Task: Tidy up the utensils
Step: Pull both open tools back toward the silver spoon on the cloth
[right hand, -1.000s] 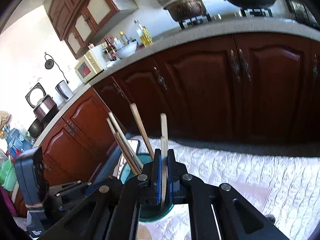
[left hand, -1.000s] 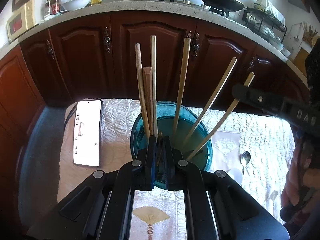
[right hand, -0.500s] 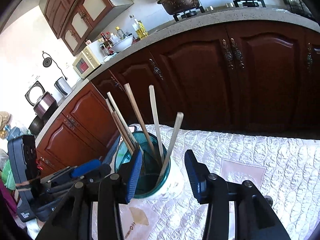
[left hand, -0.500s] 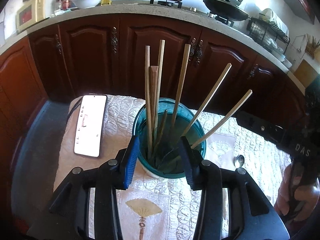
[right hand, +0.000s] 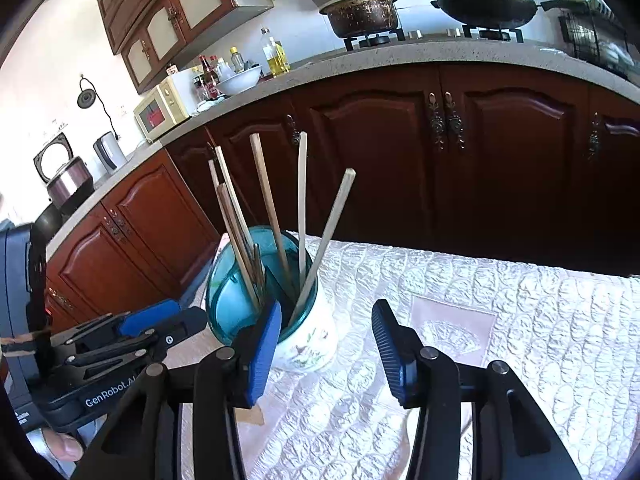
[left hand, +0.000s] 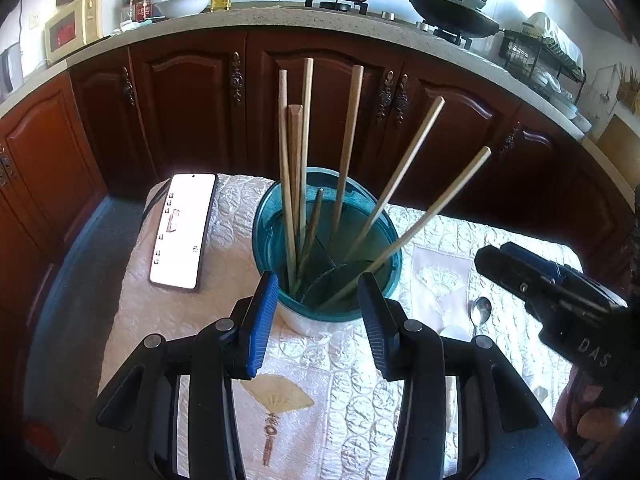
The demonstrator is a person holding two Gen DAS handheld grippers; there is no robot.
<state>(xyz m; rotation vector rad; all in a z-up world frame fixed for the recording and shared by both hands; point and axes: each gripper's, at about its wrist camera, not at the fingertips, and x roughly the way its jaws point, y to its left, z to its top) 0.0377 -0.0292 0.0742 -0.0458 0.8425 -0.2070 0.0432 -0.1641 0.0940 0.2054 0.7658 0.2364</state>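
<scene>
Since one second earlier, both pairs of jaws have been spread apart and drawn back from the chopsticks they were pinching, which are now left standing in the holder.

Seen from the left wrist view, a smartphone (left hand: pixel 183 231) with a lit screen is laid at the left centre of the frame on the white quilted tablecloth (left hand: pixel 224 312). Just to its right, at the centre, the teal-rimmed utensil holder (left hand: pixel 326 240) is set upright on the cloth, and the wooden chopsticks (left hand: pixel 298 160) are held in it: several are stood nearly vertical on its left side, while two are leaned toward the upper right. The left gripper (left hand: pixel 318 322) is seen at the lower centre with its blue-padded fingers (left hand: pixel 260 320) apart and nothing between them, close in front of the holder. A metal spoon (left hand: pixel 480 312) is laid on the cloth at the lower right, near the right gripper (left hand: pixel 560 296), which is partly cut off at the right edge of the frame.

Seen from the right wrist view, the left gripper (right hand: pixel 140 328) is found at the lower left, just beside the holder (right hand: pixel 308 332). The chopsticks (right hand: pixel 272 208) are fanned above the holder's rim at the centre. The right gripper (right hand: pixel 326 344) is seen at the lower centre with its jaws apart and empty, its left finger (right hand: pixel 262 352) overlapping the holder's wall in the picture; contact cannot be told.
</scene>
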